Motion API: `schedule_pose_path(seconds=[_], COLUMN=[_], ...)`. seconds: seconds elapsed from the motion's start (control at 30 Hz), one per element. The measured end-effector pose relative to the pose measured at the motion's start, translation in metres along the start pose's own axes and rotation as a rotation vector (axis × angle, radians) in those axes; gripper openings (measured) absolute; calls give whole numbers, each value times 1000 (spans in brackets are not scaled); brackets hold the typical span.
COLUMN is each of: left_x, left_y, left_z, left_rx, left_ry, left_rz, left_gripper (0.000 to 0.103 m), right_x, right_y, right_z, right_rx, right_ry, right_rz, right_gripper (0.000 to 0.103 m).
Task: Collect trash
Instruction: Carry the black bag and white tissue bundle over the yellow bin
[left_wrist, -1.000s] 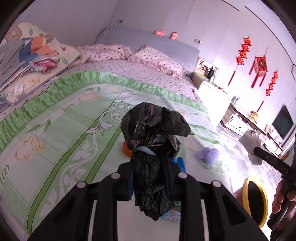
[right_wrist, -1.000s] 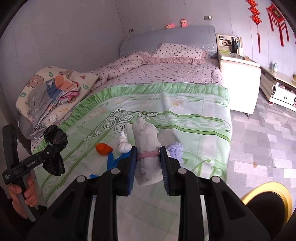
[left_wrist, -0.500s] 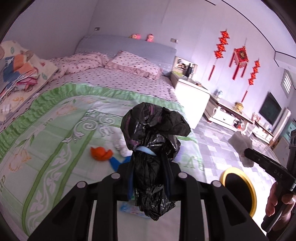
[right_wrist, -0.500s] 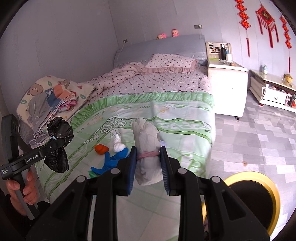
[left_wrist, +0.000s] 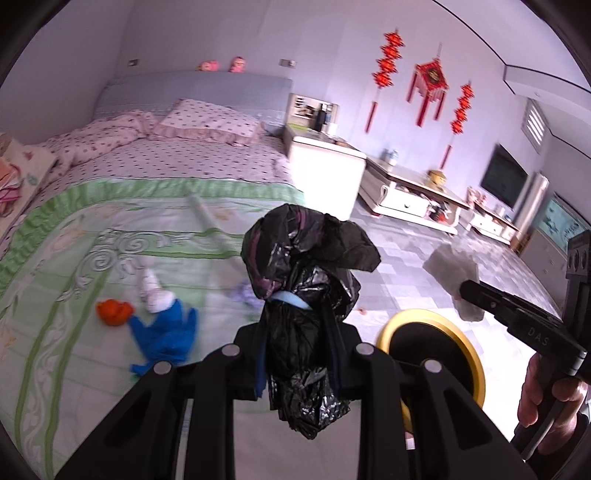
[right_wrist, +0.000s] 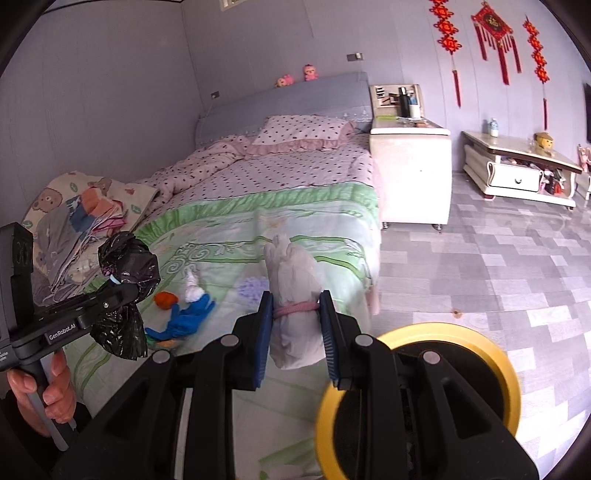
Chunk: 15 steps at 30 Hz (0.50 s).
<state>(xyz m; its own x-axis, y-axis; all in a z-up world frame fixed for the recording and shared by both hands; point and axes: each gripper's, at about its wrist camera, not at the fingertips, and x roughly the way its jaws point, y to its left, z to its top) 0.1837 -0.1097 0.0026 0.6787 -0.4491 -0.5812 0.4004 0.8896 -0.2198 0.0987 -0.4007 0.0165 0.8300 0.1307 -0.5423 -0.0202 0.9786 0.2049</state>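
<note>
Green-bordered floral bedspread (right_wrist: 236, 221) covers the near half of the bed, beside a round yellow-rimmed black bin (right_wrist: 424, 373) on the grey tiled floor. Left hand-held gripper (left_wrist: 295, 350), tilted downward, clamps a crinkled black plastic bag (left_wrist: 306, 295). Right hand-held gripper (right_wrist: 295, 321) pinches a white tissue bundle (right_wrist: 293, 291) banded in pink. Blurred on the bedspread lie a blue glove (left_wrist: 166, 332), an orange scrap (left_wrist: 112, 312) and a white wad (left_wrist: 153, 291).
</note>
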Motion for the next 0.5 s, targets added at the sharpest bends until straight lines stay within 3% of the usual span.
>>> schedule_pose_path(seconds=[0.5], left_x=[62], left_y=[-95], left_z=[-9], left_rx=[125], left_ry=[95], left_rz=[-142], left_gripper=[23], right_x=[-30], right_y=[-93], right_z=[-31], right_rx=[99], right_ry=[29], right_rz=[-118], right_gripper=[24])
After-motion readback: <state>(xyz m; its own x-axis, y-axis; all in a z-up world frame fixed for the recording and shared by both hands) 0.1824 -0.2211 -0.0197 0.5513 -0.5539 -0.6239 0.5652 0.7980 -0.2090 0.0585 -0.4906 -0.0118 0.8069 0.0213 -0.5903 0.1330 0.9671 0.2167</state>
